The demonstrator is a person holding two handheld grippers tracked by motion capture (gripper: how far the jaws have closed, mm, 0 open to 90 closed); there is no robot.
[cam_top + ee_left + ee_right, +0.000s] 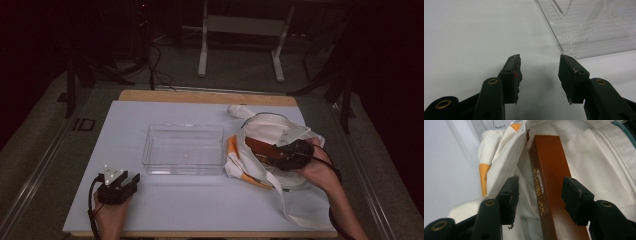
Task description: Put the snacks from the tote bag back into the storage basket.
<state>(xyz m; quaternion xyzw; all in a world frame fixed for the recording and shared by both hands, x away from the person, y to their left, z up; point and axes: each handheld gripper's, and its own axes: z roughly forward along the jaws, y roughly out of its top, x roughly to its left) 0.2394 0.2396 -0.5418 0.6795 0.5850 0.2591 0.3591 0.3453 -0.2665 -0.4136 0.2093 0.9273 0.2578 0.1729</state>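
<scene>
Looking along the right gripper [537,195] first: a brown box [549,170] runs lengthwise between the jaws, long and narrow, gold print down one side. Right pad looks against the box's edge, left pad stands off w/ a gap of cloth showing, so can't tell if it's truly clamped or just straddling. Box reads as stiff card, light-ish, smooth and prob. a bit slippery; best grip is across the narrow width near mid-length, pads flat on the long sides so it doesn't swivel. It sits in the mouth of a white tote bag [599,152], soft and floppy w/ orange trim, which could snag or drag along.

From the high view, the left gripper [125,182] rests at the near left of the white table [100,150], jaws apart, nothing between them. Mid-table is a clear bin [184,148], empty. Right of that, bag and box [260,148] w/ the right gripper over them.
</scene>
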